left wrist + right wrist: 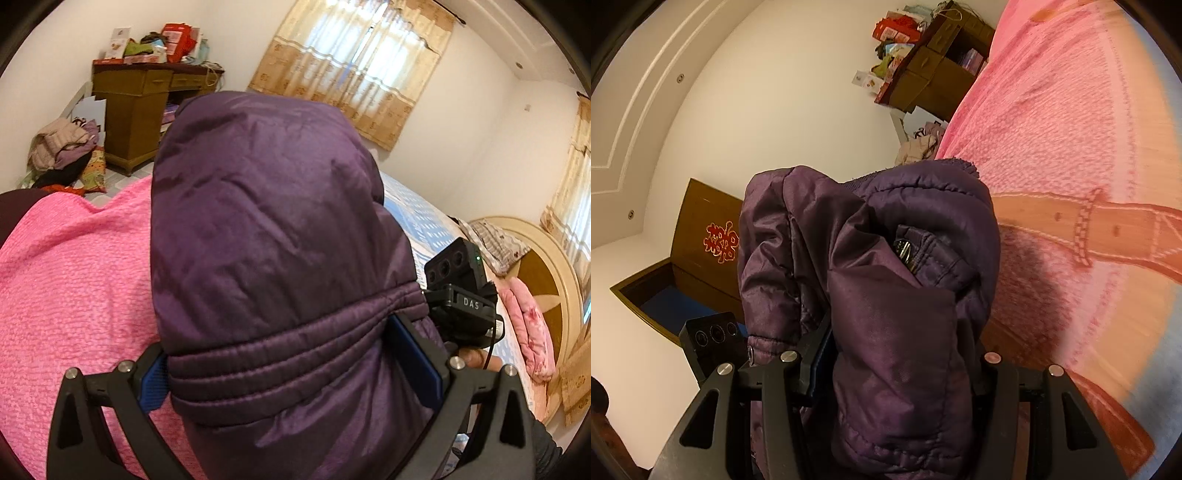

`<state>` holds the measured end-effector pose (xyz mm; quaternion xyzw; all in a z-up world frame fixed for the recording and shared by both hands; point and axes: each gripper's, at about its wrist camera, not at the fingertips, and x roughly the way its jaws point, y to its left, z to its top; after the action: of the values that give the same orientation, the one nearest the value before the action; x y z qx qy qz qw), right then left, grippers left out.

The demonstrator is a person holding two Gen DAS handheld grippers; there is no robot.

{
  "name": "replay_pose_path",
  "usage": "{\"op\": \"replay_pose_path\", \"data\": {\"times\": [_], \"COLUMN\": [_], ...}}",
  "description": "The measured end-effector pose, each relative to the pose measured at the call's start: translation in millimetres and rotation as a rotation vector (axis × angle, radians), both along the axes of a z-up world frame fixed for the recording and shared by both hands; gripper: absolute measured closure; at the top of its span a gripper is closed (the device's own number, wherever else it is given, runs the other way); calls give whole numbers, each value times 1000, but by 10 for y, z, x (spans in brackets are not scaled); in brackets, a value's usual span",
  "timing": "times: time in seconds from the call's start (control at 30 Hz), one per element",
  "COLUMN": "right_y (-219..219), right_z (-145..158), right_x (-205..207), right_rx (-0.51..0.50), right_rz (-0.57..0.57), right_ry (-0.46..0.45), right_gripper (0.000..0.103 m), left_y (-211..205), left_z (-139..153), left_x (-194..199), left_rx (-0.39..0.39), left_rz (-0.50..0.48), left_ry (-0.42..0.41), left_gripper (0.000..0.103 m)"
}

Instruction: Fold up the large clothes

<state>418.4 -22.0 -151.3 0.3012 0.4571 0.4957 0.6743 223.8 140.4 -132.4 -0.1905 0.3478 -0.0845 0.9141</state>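
You've got one purple jacket (273,229) up off the bed (74,266), and both claws are on it. Your left claw (301,365) is pinching a quilted, stitched band, the fabric bunched between its blue pads (151,384). Your right claw (897,369) is clamped on another thick fold, just below a pocket (923,254). The right claw's camera block (461,288) shows right beside the cloth in the left view, so your two grips sit close together. The jacket balloons up and away from both claws, over the pink blanket (1071,129). My guess: spread the claws apart to pull it long, then lay it flat.
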Motion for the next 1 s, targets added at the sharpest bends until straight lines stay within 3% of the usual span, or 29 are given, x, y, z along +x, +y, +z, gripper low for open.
{"op": "replay_pose_path", "data": {"times": [0.23, 0.43, 0.67, 1.0], "right_y": [430, 700, 928, 916], "right_z": [-93, -234, -286, -570], "right_x": [205, 369, 506, 578], "right_rx": [-40, -72, -141, -108], "right_rz": [30, 31, 37, 46], "right_ry": [23, 59, 53, 91], "right_gripper": [48, 48, 48, 48], "left_y": [250, 458, 590, 572], "left_z": [-166, -454, -619, -627], "left_x": [48, 112, 109, 18], "left_rx": [-44, -125, -182, -184], "left_rz": [39, 63, 56, 43], "left_ry": [43, 98, 105, 81], "left_gripper": [0, 0, 0, 0]}}
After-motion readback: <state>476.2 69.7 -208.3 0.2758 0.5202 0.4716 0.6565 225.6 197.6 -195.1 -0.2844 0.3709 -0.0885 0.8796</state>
